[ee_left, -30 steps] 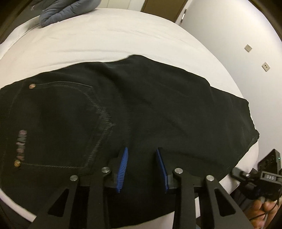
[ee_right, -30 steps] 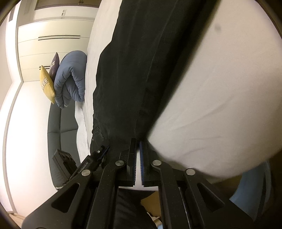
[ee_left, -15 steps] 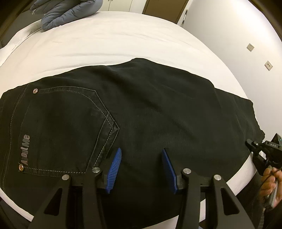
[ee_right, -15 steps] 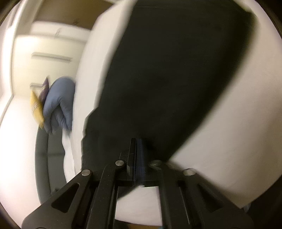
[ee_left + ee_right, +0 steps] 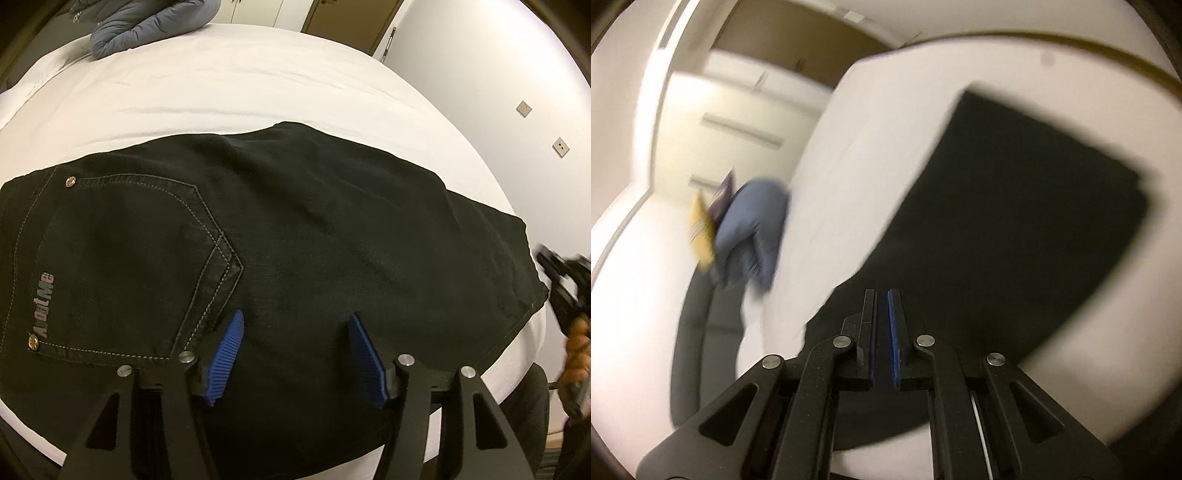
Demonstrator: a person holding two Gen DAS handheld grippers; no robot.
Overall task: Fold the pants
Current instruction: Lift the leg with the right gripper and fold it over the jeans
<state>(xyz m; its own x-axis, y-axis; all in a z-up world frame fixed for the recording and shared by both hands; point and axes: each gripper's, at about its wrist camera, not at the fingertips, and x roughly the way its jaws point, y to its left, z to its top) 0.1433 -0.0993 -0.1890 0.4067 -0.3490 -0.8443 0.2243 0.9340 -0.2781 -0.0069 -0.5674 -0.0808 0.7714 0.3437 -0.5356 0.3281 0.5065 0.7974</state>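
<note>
The black pants (image 5: 295, 240) lie flat on the white bed (image 5: 240, 85). They are folded into a wide, dark shape that runs from 9 o'clock to 3 o'clock in the left wrist view. A back pocket (image 5: 122, 266) with light stitching sits at 9 o'clock, and it has small metal studs and pale letters on it.

The left claw (image 5: 295, 354) is at 6 o'clock, just over the near edge of the pants. Its two blue pads (image 5: 226, 360) stand wide apart, with nothing between them but the cloth below.

The right claw (image 5: 882, 332) shows in its own blurry view at 6 o'clock, over the dark pants (image 5: 1008, 229). Its pads are very close together, with only a thin gap. The view is too blurry to tell if any cloth is pinched in there. In the left wrist view the right claw (image 5: 565, 291) is a blur at 3 o'clock, beside the end of the pants.

A blue puffy blanket (image 5: 147, 22) lies at 11 o'clock on the far side of the bed. A yellow pillow (image 5: 700, 232) sits next to it.
</note>
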